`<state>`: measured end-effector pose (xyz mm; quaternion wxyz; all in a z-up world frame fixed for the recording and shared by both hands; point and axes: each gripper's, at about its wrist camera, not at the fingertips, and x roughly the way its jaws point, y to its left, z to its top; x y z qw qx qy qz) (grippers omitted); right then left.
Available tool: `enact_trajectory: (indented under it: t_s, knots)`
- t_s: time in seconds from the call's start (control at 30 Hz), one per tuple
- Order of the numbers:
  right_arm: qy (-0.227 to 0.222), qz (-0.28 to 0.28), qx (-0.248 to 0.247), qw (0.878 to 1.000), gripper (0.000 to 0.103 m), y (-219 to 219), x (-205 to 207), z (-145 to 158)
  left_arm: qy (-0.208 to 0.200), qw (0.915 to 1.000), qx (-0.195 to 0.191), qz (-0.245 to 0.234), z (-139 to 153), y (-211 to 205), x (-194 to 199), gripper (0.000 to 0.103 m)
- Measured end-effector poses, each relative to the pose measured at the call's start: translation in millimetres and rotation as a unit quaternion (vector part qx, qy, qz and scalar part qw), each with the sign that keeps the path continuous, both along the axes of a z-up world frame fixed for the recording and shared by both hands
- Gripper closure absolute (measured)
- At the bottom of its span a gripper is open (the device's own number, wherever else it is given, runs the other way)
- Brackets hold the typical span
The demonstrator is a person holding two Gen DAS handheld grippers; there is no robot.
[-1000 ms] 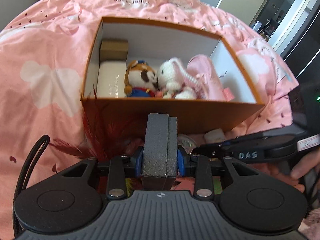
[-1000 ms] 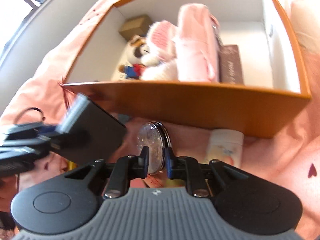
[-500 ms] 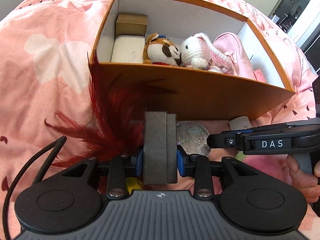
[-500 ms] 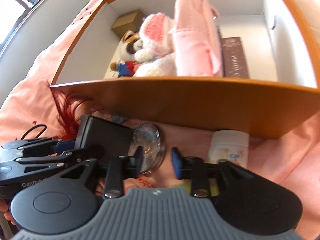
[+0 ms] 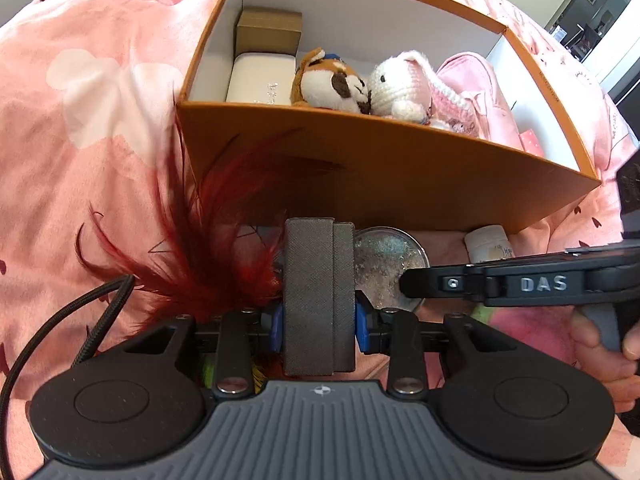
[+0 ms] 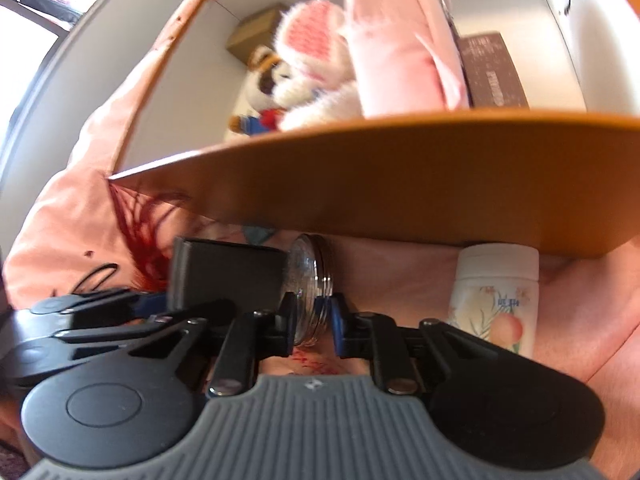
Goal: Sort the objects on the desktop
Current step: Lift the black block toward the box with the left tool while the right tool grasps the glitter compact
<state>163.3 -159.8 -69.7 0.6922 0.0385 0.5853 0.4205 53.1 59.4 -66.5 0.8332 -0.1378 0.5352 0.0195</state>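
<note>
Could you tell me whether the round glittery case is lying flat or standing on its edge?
On edge: the round glittery case stands upright, the right gripper closing on its faces.

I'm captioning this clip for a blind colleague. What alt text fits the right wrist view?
The right gripper is closing on a round glittery disc standing on edge before an orange box of plush toys; a dark grey case sits left, a white bottle right.

The right gripper, whose jaws were standing apart around the round glass disc half a second ago, is closing on its rim again. The left gripper, clamping the dark grey case, is sinking toward the bed beside the red feathers, nearer the orange box than a second ago.
</note>
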Motion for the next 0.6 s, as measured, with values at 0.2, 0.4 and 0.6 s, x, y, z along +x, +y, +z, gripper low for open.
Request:
enact_trajectory:
  t_s: [0.2, 0.4, 0.6]
  knots:
    - [-0.064, 0.003, -0.002, 0.998, 0.089, -10, -16, 34, -0.018, 0.9997, -0.014, -0.001, 18, -2, -7, 0.066]
    - [-0.121, -0.016, 0.007, 0.993, 0.089, -31, -35, 70, -0.046, 0.9984, -0.028, -0.018, 54, -13, -7, 0.065]
    - [-0.180, -0.046, 0.034, 0.982, 0.089, -53, -31, 113, -0.083, 0.9941, -0.050, -0.049, 96, -30, 5, 0.065]
